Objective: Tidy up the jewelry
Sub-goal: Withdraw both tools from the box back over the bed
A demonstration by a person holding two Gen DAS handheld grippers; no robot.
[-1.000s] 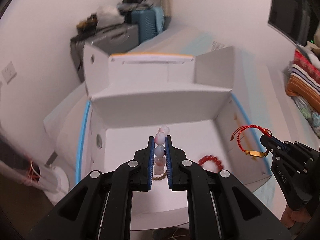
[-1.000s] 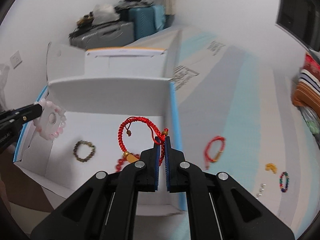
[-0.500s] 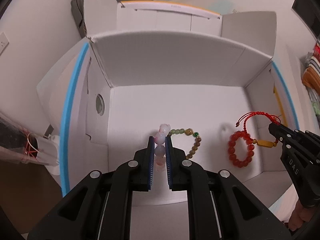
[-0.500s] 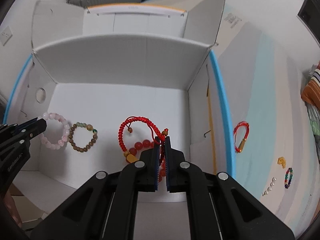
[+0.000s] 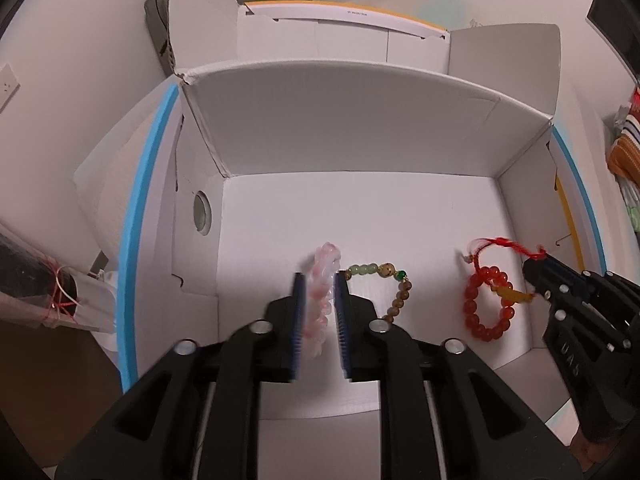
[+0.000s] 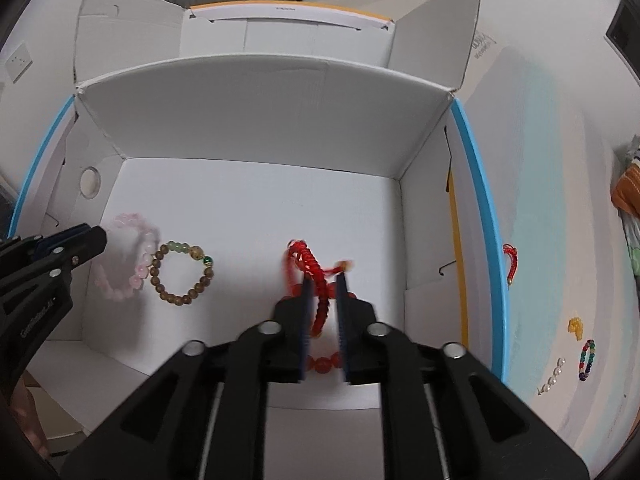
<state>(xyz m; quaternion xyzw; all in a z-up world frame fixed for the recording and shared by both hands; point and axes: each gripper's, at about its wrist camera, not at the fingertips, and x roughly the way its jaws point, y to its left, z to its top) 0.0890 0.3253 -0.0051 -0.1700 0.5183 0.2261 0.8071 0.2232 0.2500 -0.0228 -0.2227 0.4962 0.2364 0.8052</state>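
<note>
Left gripper (image 5: 319,280): matte black plastic body, two angular linkage arms per side w/ cut-out slots. Round silver screw heads at pivots, 4 visible. Fingers (image 5: 298,312) lined w/ blue ribbed pads on inner faces. Pale lettering on side of housing, seen from right wrist cam, too blurred to read.

Right gripper (image 6: 322,280): same build, black w/ blue pads, 4 silver screws. Embossed letters on its side, partly legible only. Bit of skin visible below each housing at frame edge.

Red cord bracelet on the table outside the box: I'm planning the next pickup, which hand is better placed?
Right. The red cord bracelet lies beyond the box's right wall, on the right gripper's side.
</note>
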